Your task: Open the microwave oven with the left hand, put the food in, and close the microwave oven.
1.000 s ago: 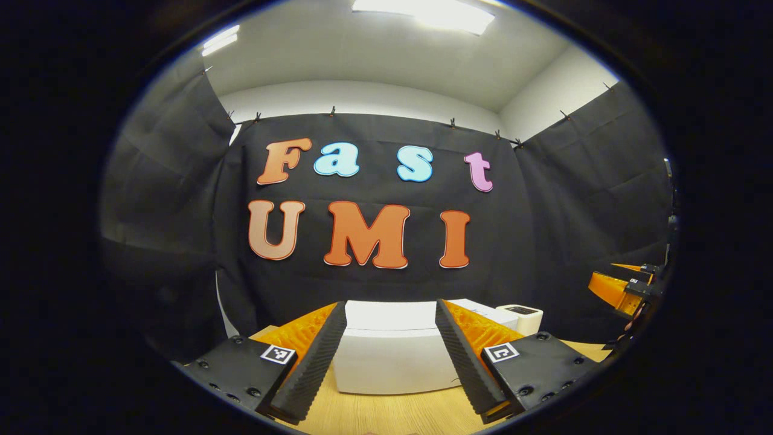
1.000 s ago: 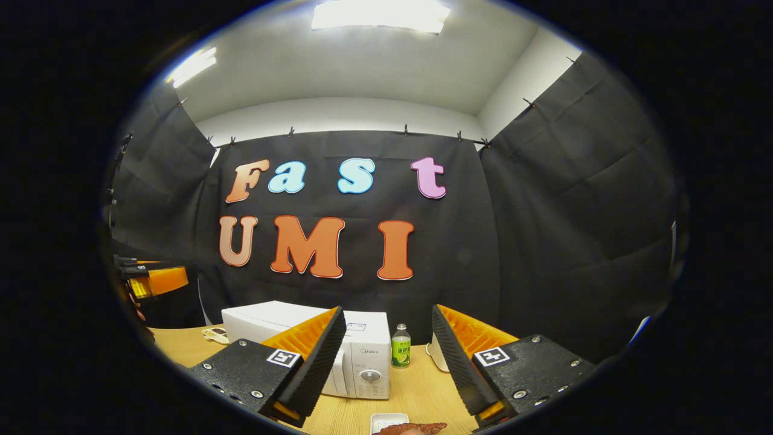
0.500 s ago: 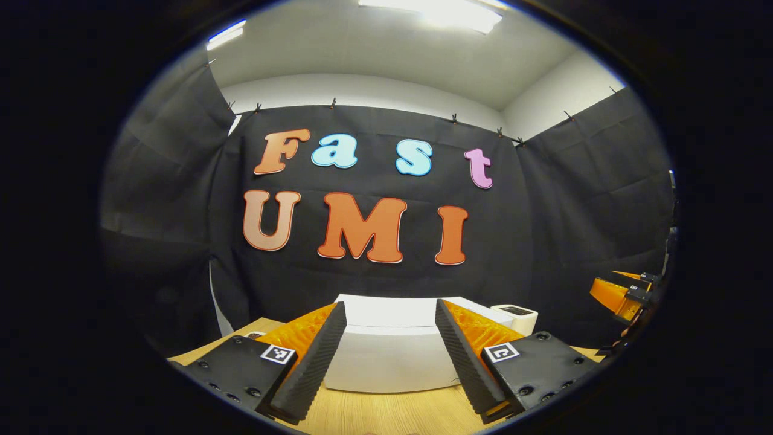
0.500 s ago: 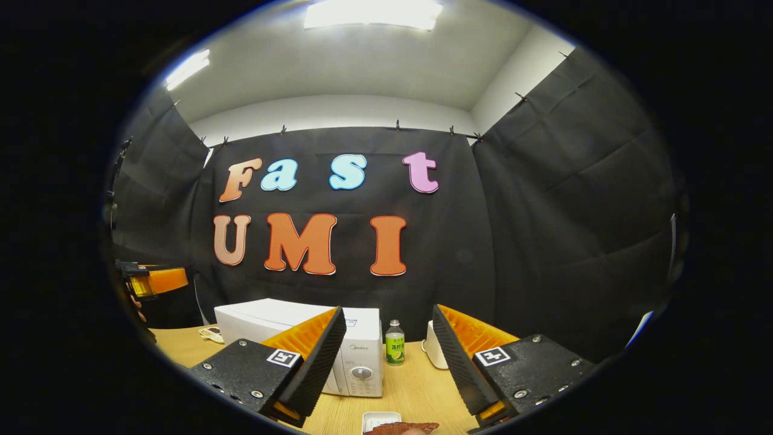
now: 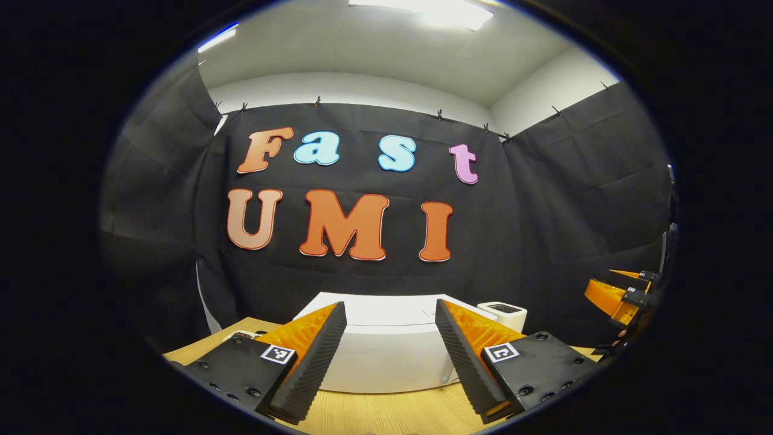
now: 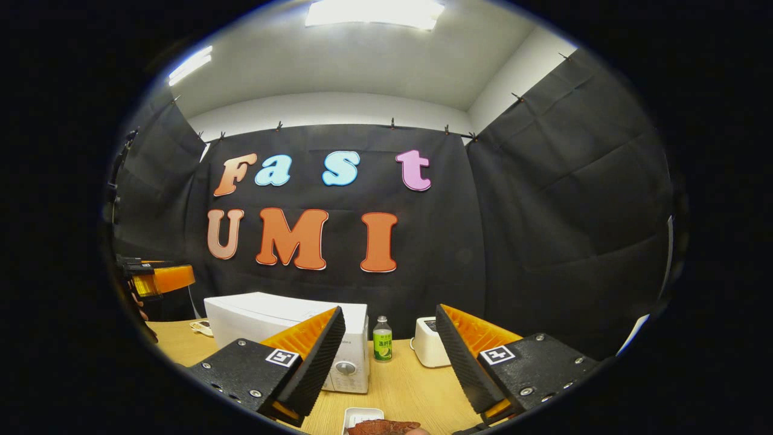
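facing the white microwave oven (image 5: 386, 356), the left claw (image 5: 391, 362) hangs spread wide with nothing between its fingers, the oven's broad side just beyond them on the desk (image 5: 386, 414). in the right gripper view the oven (image 6: 284, 326) sits left of centre, its dial end toward the green bottle (image 6: 381, 347) and a small white appliance (image 6: 430, 350). the right claw (image 6: 389, 362) is likewise spread and empty, with the food (image 6: 380, 428), a reddish-brown piece on a small white tray (image 6: 361, 415), at the near edge below it. the oven looks rigid and heavy enough to stay put; its door edge is the likely hold, though no handle is clear. the food looks soft and light, so gripping the tray rim seems safer.
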Motion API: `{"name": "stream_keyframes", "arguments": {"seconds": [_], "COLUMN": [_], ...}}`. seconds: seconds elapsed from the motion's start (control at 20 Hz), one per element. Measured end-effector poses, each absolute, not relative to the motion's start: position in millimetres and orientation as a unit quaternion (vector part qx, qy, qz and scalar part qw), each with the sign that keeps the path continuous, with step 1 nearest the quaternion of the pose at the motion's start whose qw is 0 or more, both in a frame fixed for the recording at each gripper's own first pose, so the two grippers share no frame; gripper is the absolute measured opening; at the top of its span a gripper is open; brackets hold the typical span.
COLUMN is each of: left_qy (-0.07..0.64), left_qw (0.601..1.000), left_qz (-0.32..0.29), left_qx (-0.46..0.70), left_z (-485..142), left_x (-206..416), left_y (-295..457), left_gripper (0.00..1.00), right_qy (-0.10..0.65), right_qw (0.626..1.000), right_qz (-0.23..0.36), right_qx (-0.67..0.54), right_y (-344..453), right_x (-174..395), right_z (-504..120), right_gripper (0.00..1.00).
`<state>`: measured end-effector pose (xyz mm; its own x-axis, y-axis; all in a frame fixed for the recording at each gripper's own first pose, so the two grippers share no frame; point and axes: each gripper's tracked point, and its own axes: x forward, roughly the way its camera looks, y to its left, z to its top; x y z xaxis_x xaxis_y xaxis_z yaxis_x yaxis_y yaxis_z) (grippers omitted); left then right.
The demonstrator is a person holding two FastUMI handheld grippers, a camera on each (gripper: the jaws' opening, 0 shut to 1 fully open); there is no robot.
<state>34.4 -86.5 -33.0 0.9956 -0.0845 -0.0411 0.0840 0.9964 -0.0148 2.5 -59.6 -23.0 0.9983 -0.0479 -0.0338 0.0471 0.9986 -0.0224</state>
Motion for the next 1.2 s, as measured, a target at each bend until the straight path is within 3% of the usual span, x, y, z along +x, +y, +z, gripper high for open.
{"name": "stream_keyframes", "arguments": {"seconds": [0.1, 0.3, 0.35, 0.4, 0.5, 1.1, 1.15, 1.2], "left_qy": [0.031, 0.052, 0.057, 0.063, 0.069, 0.115, 0.117, 0.125], "left_qw": [0.998, 0.996, 0.996, 0.995, 0.994, 0.989, 0.989, 0.988], "left_qz": [-0.055, -0.066, -0.073, -0.077, -0.079, -0.08, -0.076, -0.074], "left_qx": [-0.007, 0.009, 0.006, 0.004, 0.008, 0.053, 0.056, 0.057], "left_z": [-45.6, -73.2, -80.5, -89.5, -103.7, -197.0, -200.9, -208.0], "left_x": [38.7, 51.0, 53.2, 55.4, 62.0, 111.7, 116.3, 120.0], "left_y": [-106.1, -137.6, -147.6, -156.0, -169.6, -229.3, -229.0, -230.3], "left_gripper": [0.98, 0.94, 0.94, 0.94, 0.98, 0.94, 0.98, 0.91], "right_qy": [0.024, 0.036, 0.038, 0.04, 0.042, 0.065, 0.067, 0.068], "right_qw": [0.999, 0.998, 0.998, 0.998, 0.997, 0.994, 0.994, 0.994], "right_qz": [-0.034, -0.049, -0.052, -0.055, -0.062, -0.083, -0.085, -0.089], "right_qx": [-0.01, -0.005, -0.003, -0.001, -0.001, 0.006, 0.006, 0.006], "right_y": [-73.0, -96.8, -102.7, -108.3, -119.4, -156.0, -159.5, -163.3], "right_x": [1.2, -5.2, -7.3, -9.0, -12.6, -20.4, -22.0, -22.5], "right_z": [-27.3, -37.2, -39.1, -40.9, -44.3, -75.4, -76.0, -76.6], "right_gripper": [0.93, 0.93, 0.97, 0.93, 0.93, 0.93, 0.93, 0.93]}}
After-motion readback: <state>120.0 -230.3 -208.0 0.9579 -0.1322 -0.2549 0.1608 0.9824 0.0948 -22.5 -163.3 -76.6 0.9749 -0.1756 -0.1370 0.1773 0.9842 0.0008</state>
